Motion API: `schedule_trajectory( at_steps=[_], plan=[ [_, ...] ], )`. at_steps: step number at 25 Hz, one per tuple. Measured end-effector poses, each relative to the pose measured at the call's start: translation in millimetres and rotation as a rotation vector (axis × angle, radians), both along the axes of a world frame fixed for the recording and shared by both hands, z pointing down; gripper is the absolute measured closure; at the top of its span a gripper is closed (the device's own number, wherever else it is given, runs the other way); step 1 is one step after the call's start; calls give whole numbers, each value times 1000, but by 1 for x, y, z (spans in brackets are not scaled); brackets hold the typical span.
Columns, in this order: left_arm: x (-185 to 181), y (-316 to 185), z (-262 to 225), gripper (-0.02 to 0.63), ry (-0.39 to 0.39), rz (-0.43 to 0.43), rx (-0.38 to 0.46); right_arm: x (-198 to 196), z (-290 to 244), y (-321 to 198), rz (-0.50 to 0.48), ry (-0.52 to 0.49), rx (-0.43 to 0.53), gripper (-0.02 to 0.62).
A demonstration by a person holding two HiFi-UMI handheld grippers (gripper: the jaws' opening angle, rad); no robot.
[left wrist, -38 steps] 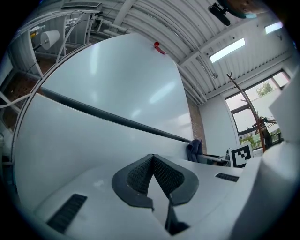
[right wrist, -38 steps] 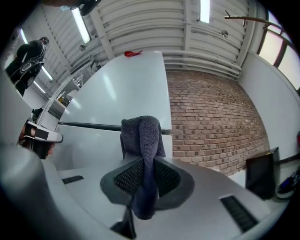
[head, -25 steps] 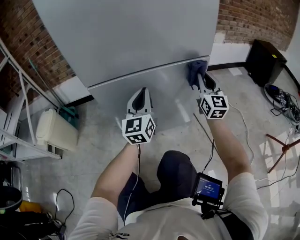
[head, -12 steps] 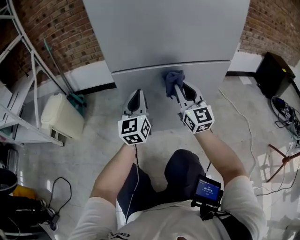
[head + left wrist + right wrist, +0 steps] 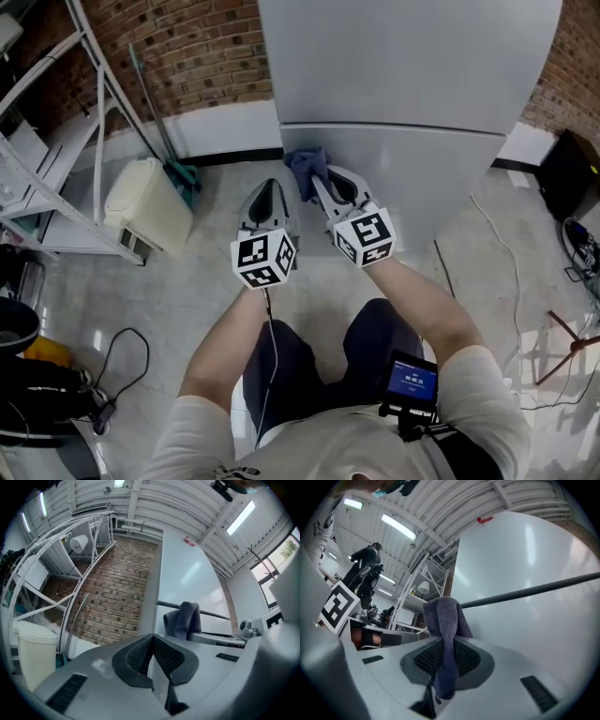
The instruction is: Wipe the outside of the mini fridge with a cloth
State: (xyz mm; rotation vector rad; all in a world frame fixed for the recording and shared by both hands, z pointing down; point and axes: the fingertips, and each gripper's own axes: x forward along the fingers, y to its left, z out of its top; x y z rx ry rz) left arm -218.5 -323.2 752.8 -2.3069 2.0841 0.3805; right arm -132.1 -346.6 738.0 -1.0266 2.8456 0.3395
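Observation:
The grey mini fridge (image 5: 412, 75) fills the upper middle of the head view, with a dark seam between its two doors. My right gripper (image 5: 313, 180) is shut on a blue-grey cloth (image 5: 307, 166), which lies against the lower door's left edge just under the seam. In the right gripper view the cloth (image 5: 446, 620) hangs bunched between the pads against the fridge (image 5: 525, 569). My left gripper (image 5: 267, 197) is shut with nothing in it, just left of the right one, off the fridge's left corner. The left gripper view shows the cloth (image 5: 183, 619) and the fridge (image 5: 187, 573).
A white bin (image 5: 145, 204) and a green-handled broom (image 5: 159, 131) stand against the brick wall (image 5: 187, 47) at the left. A white metal rack (image 5: 47, 141) is at the far left. Cables (image 5: 122, 366) lie on the floor. A black box (image 5: 572, 169) sits at the right.
My right gripper has slid the cloth leftward along the lower door, from its right side to its left edge. The left gripper stayed beside it, still shut.

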Motion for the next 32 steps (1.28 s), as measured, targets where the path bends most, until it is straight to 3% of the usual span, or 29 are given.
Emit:
schedule_trajectory(
  at_steps=[6,16,24,32],
  plan=[
    [-31,8,13,603,-6,-48,-26,-36,25,-16,7,28,-46,538],
    [-22,2,16,603,-8,-31,-27,-26,32,-24,34,79,-20,538],
    [29,-15,17,603,-1,42,-25,41,29,-32,112,80,-7,538],
    [98,-33,18,603,-11,136,-25,147,29,-48,249,54,-12,538]
  ],
)
